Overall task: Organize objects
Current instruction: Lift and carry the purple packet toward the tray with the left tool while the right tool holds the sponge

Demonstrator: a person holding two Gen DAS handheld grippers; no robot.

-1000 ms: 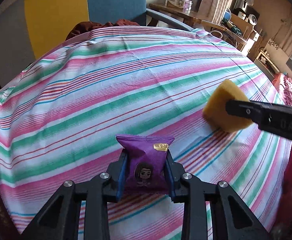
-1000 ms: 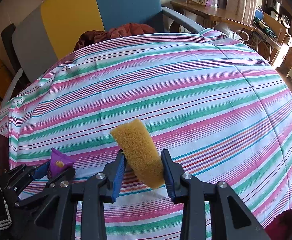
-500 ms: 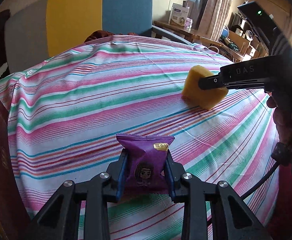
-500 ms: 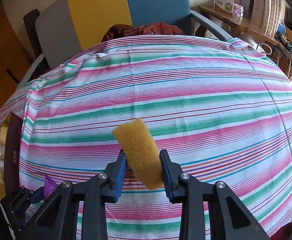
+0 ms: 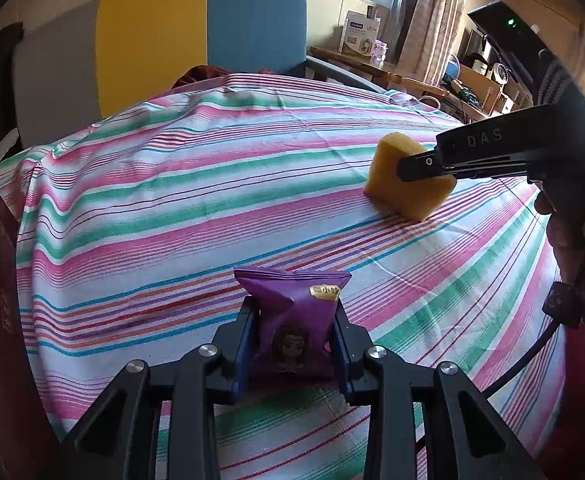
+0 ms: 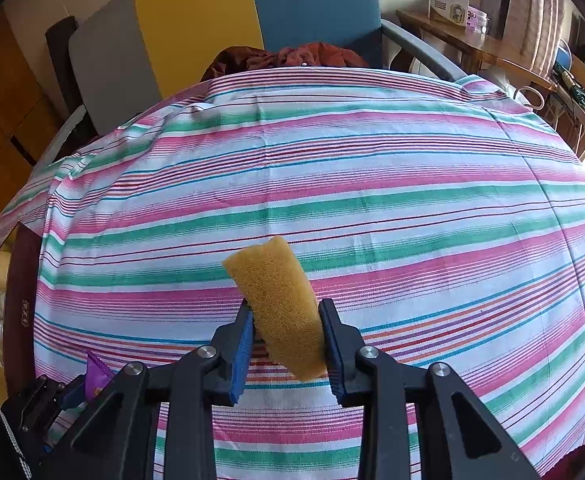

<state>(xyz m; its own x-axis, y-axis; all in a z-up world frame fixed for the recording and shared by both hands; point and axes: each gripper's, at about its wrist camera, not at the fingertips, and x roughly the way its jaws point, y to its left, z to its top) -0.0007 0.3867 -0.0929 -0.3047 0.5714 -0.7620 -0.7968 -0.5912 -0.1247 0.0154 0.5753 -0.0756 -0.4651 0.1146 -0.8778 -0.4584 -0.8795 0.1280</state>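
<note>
1. A purple snack packet is pinched upright between the jaws of the left gripper, its crimped top edge standing above them
2. A yellow sponge is pinched between the jaws of the right gripper, tilted, with most of it sticking out ahead of them
3. A table under a striped cloth is seen ahead of both jaws
4. A blue, yellow and grey chair is seen beyond the table

Striped tablecloth bare ahead, chair behind (far edge)
</note>
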